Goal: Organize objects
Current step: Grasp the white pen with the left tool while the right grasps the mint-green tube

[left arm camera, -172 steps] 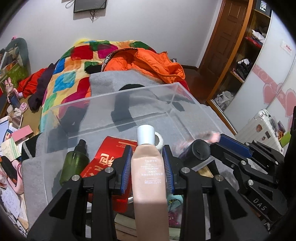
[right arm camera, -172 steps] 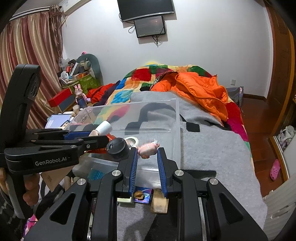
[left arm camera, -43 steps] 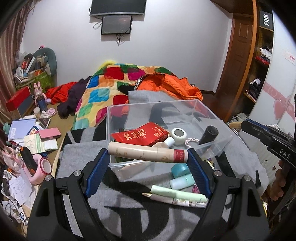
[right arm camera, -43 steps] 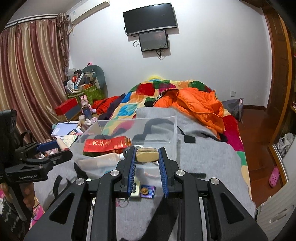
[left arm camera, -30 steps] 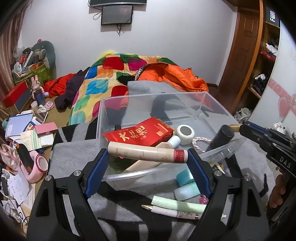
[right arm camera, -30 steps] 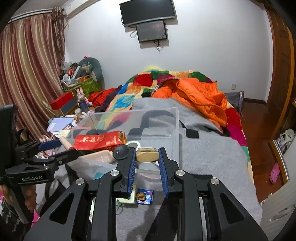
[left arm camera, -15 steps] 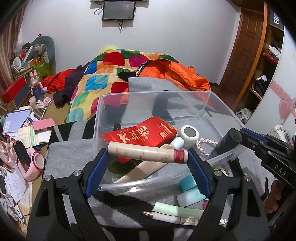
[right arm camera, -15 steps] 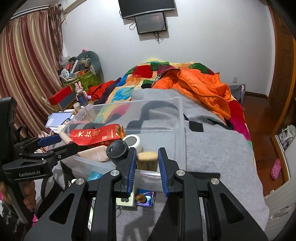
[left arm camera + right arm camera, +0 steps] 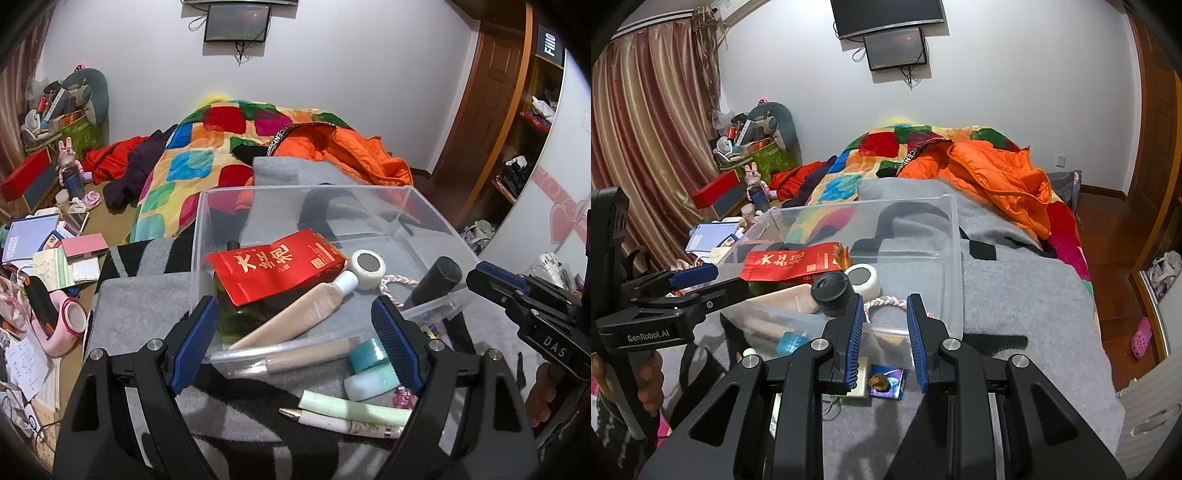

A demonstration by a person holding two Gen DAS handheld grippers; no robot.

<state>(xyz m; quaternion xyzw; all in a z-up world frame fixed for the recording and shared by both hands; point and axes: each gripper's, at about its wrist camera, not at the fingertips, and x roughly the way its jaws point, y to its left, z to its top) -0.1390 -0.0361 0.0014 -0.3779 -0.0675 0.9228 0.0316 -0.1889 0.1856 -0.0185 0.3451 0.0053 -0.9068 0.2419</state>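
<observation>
Clear plastic storage box (image 9: pixel 207 236) sits on the grey blanket (image 9: pixel 1015 295), now holding one more thing: the long beige tube with a red end (image 9: pixel 306 352), pinched between the left gripper's pads half a second ago, lies against the box's near wall. The left gripper (image 9: pixel 295 332) hangs spread wide and empty above it. The right gripper (image 9: pixel 885 328), jaws nearly together with nothing between them, has likewise let go of its small tan piece, which I cannot pick out now. By my reading, both drops are done; the teal-capped jar (image 9: pixel 369 369), pale green tube (image 9: pixel 354 406) and white pen (image 9: pixel 340 424) outside come next.
</observation>
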